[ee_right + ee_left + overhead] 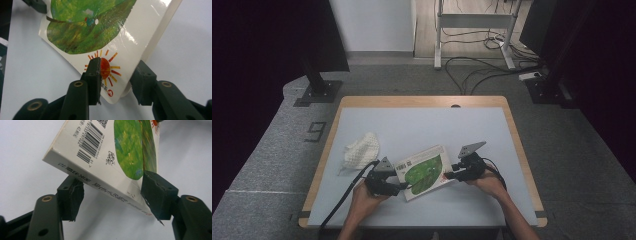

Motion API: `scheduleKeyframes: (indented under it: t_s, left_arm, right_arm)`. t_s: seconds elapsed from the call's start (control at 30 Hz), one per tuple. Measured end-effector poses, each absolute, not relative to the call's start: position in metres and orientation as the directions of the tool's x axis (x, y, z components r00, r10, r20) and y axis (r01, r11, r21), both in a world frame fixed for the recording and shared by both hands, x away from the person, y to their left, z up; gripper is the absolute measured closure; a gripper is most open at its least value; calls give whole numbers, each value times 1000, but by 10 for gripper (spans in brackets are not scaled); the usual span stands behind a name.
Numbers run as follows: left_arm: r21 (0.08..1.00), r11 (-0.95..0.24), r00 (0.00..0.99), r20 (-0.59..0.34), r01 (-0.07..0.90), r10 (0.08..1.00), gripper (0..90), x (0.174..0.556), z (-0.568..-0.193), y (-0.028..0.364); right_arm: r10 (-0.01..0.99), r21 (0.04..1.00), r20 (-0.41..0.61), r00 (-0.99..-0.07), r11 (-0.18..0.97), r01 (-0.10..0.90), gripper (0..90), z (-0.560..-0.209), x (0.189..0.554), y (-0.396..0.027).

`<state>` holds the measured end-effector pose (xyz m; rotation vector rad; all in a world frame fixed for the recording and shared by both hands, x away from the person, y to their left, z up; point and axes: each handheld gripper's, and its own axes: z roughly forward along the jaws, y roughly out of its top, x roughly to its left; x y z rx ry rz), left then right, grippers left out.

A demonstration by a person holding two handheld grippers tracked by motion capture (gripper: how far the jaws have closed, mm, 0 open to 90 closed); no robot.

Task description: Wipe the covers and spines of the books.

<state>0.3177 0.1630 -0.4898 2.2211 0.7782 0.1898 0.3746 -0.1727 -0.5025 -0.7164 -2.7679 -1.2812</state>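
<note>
Setting: pale grey table (422, 125) with a wooden rim stood on grey carpet, dark curtains to either side and loose cables on the floor beyond, as the high view showed.

Book: a white picture book (424, 171) with a large green leaf on its cover was held between the two grippers, near the table's front edge and about midway across it.

Book, left gripper view: the spine corner (100, 157) showed a barcode, a QR code and printed lettering along the spine, details too small to read in the high view.

Book, right gripper view: the opposite corner (100, 32) carried an orange sun with rays and a small red logo, and the glossy cover caught a glare.

Left gripper: left gripper (401, 186) stood at the book's near left corner; in its own view (112, 192) the jaws straddled the spine corner, the right pad against the cover, the left pad touching the underside edge, so they looked closed on the book.

Right gripper: right gripper (447, 175) met the book's right edge; in its own view (117, 75) one pad lay on the sun print, the other behind the corner, though firm pressing could not be told.

Hands: a hand (364, 197) held the left gripper and another hand (489, 182) the right.

Cloth: a crumpled white checked cloth (359, 150) lay on the table left of the book, well apart from it.
</note>
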Motion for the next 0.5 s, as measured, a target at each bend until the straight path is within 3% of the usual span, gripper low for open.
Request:
scheduleKeyframes:
  t_s: [0.33, 0.5]
  left_arm:
    - [719, -543, 815, -56, 433, 576, 387, 318, -486, 159]
    - [720, -540, 817, -64, 435, 573, 412, 320, -484, 159]
  right_arm:
    - [483, 721, 165, -860, 536, 440, 387, -496, 390, -175]
    - [480, 736, 217, -850, 492, 466, 355, -495, 401, -171]
